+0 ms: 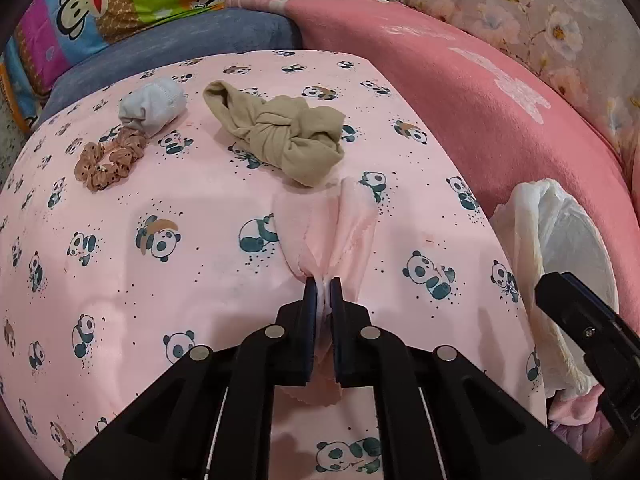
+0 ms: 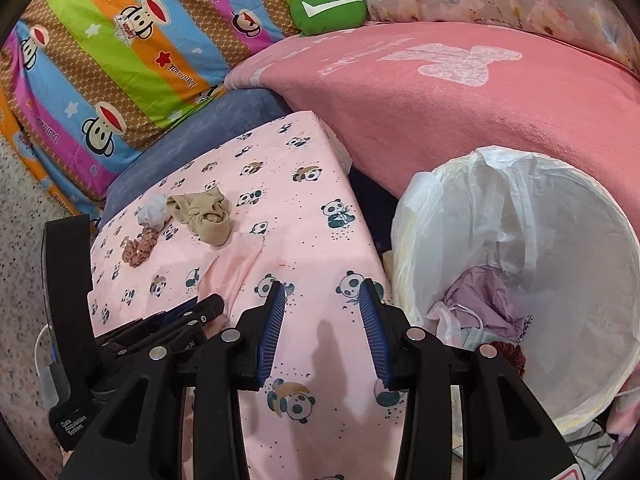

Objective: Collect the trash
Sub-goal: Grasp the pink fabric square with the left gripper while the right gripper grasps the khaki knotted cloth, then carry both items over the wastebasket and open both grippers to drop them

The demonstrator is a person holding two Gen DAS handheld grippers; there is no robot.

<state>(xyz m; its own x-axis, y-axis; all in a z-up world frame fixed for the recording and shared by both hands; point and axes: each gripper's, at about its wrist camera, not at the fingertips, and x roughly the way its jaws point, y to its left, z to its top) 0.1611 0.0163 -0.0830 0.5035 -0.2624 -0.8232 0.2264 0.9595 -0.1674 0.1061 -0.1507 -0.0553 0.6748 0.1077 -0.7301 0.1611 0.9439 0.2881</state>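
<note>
My left gripper (image 1: 323,286) is shut on a pale pink cloth scrap (image 1: 336,228) that lies on the panda-print table cover (image 1: 160,280); it also shows in the right wrist view (image 2: 236,264). A knotted beige cloth (image 1: 284,136), a white rolled sock (image 1: 154,106) and a brown scrunchie (image 1: 110,160) lie farther back. My right gripper (image 2: 324,308) is open and empty above the table's right edge, beside the white-lined trash bin (image 2: 560,216), which holds purple and white scraps (image 2: 484,300).
A pink blanket (image 2: 440,112) covers the sofa behind the bin. A striped monkey-print quilt (image 2: 120,60) and a blue cushion (image 2: 224,120) lie behind the table. A green pillow (image 2: 328,8) sits at the back. Speckled floor (image 2: 20,280) is at the left.
</note>
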